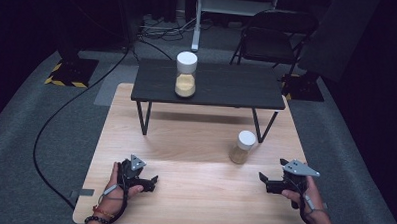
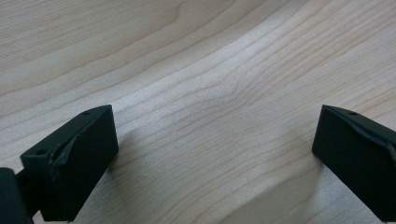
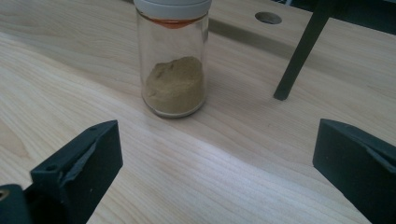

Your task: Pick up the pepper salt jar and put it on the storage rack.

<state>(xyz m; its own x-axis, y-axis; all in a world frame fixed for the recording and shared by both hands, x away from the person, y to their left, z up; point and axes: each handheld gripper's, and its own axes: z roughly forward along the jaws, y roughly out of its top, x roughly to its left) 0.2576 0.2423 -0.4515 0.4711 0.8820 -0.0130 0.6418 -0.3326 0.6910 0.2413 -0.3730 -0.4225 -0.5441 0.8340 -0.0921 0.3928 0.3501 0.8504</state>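
Two glass jars with white lids hold tan powder. One jar (image 1: 186,74) stands on top of a low black riser table (image 1: 227,88). The other jar (image 1: 243,147) stands on the wooden table (image 1: 195,142) near the riser's right leg. In the right gripper view this second jar (image 3: 173,70) is upright just ahead of my right gripper (image 3: 217,163), about a third full. My right gripper (image 1: 271,168) is open and empty, a short way to the jar's lower right. My left gripper (image 1: 143,174) rests low over bare wood at the front left; in the left gripper view my left gripper (image 2: 215,154) is open and empty.
The riser's black legs (image 1: 144,117) stand on the wood; one leg (image 3: 301,51) is to the right of the jar. A round hole (image 3: 268,17) is in the tabletop behind it. A folding chair (image 1: 274,37) and cables (image 1: 61,117) are on the floor beyond.
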